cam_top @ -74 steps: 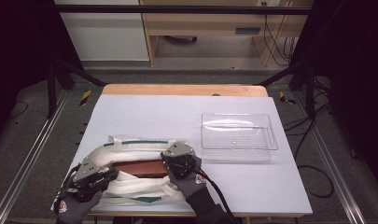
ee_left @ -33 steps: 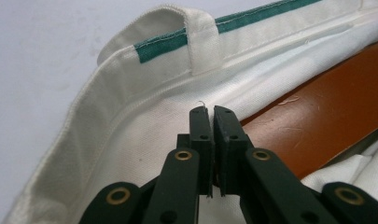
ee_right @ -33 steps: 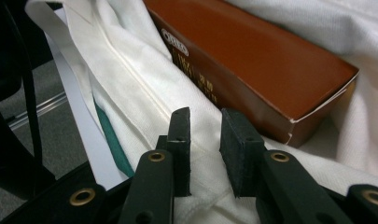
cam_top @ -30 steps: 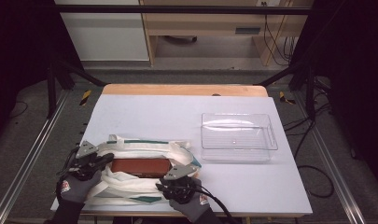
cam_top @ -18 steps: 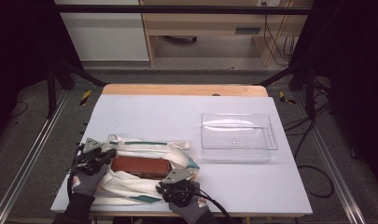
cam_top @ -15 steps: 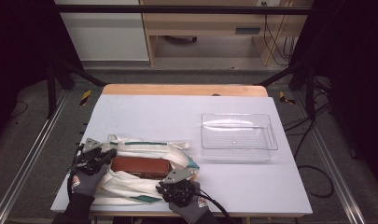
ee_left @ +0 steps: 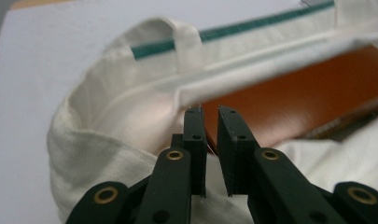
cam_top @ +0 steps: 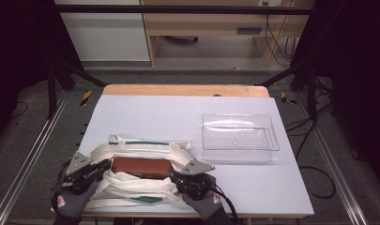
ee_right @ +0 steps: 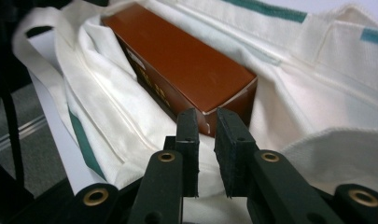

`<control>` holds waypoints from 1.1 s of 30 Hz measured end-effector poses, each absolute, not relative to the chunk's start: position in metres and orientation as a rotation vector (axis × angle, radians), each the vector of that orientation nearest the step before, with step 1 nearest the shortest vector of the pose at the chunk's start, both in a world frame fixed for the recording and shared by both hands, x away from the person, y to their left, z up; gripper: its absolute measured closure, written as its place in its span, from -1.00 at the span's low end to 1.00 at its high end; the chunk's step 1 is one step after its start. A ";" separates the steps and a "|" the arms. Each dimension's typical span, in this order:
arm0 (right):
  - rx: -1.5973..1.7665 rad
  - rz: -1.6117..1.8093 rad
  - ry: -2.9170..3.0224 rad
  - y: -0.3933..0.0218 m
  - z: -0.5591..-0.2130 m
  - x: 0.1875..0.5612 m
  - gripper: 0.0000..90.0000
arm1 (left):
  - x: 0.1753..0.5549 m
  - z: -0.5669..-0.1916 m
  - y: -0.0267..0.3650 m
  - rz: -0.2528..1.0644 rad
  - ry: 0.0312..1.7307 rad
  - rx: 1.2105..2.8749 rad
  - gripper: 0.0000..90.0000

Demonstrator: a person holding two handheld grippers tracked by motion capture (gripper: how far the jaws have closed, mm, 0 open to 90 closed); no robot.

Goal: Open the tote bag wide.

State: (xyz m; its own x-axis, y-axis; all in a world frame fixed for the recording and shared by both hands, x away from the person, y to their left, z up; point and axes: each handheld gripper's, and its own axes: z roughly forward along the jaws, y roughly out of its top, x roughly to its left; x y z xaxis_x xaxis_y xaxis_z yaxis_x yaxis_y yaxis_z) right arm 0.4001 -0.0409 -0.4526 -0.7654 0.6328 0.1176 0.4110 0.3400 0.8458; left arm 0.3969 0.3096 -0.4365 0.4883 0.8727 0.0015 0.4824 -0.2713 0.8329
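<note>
Nearest us, at the front edge of the surface (cam_top: pixel 178 117), we hold two claws, one in each gloved hand; the left claw (cam_top: pixel 102 167) sits at the left end of the white cloth bag (cam_top: pixel 140 185), the right claw (cam_top: pixel 174 177) at its right end, and the bag lies spread between them; in the left gripper view the left claw (ee_left: pixel 211 112) has its jaws a narrow slit apart with its tips at the bag's (ee_left: pixel 107 121) pale hem, and they have just been opening a little; we see no cloth pinched between them; in the right gripper view the right claw (ee_right: pixel 206 116) also shows a slim gap, its jaws having just been closing, with nothing caught between them and the corner of the brown box (ee_right: pixel 182 60) just beyond its tips; the box (cam_top: pixel 140 167) lies flat inside the open mouth of the bag, lengthwise between the two claws, near each; further off, to the right and well apart from the bag, stands a clear plastic tray (cam_top: pixel 239 138); we count two claws, one bag with green trim, one brown box, one tray.
</note>
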 end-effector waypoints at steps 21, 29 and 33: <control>1.011 1.320 2.372 -0.044 -0.481 0.399 0.91 | 0.387 -0.461 0.314 0.549 1.145 2.038 0.89; 0.973 1.374 2.363 -0.043 -0.470 0.397 0.76 | 0.387 -0.453 0.320 0.527 1.144 1.941 0.80; 0.917 1.438 2.286 -0.043 -0.447 0.397 0.83 | 0.387 -0.432 0.324 0.591 1.123 1.871 0.72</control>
